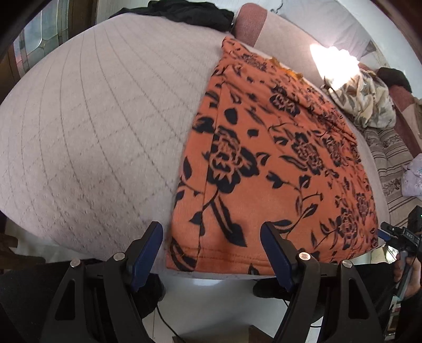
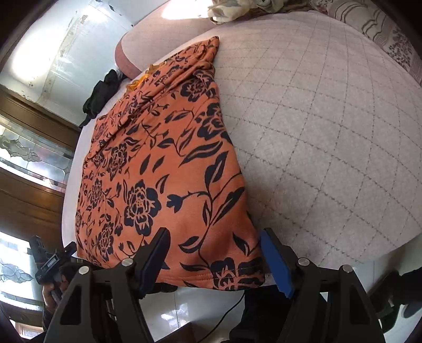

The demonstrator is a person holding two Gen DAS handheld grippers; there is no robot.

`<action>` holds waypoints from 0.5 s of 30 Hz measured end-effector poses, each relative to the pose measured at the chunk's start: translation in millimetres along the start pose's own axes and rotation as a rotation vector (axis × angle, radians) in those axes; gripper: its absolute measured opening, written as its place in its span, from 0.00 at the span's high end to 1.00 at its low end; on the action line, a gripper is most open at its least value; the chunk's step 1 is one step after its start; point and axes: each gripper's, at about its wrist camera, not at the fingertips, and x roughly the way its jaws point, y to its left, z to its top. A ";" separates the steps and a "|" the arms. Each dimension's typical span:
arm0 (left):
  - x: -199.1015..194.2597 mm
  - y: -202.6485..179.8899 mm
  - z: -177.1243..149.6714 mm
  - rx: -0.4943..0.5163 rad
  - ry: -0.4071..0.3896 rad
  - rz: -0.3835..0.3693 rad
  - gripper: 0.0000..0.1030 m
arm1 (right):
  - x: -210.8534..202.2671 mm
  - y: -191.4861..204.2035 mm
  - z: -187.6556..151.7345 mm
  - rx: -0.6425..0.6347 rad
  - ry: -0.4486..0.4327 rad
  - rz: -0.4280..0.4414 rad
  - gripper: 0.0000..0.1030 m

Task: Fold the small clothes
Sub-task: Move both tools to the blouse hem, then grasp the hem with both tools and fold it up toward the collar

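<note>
An orange garment with a black flower print point(image 1: 266, 163) lies flat on the quilted grey bed point(image 1: 87, 126), its hem at the near edge. My left gripper point(image 1: 211, 253) is open and empty, hovering at the hem's left corner. In the right wrist view the same garment point(image 2: 158, 163) stretches away from me. My right gripper point(image 2: 215, 258) is open and empty, its fingers straddling the hem's right corner just above the cloth. The right gripper also shows at the far right of the left wrist view point(image 1: 395, 237).
A black garment point(image 1: 184, 13) lies at the far end of the bed beside a pink pillow point(image 1: 250, 23). A cream leaf-print cloth point(image 1: 364, 103) is bunched at the right. A striped cushion point(image 1: 390, 163) lies beside it. White floor tiles and a cable point(image 2: 226, 311) are below the bed edge.
</note>
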 end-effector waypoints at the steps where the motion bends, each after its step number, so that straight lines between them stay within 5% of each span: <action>1: 0.8 -1.4 -1.5 0.012 -0.003 0.009 0.25 | 0.5 2.0 -0.5 -0.008 0.003 0.000 0.35; 6: 1.1 -12.3 -3.2 0.077 0.006 0.021 0.38 | 6.9 8.1 -0.7 -0.028 0.028 -0.016 0.54; 15: 8.3 -16.8 2.9 0.062 0.017 0.020 0.26 | 10.5 6.5 0.0 -0.005 0.035 -0.050 0.36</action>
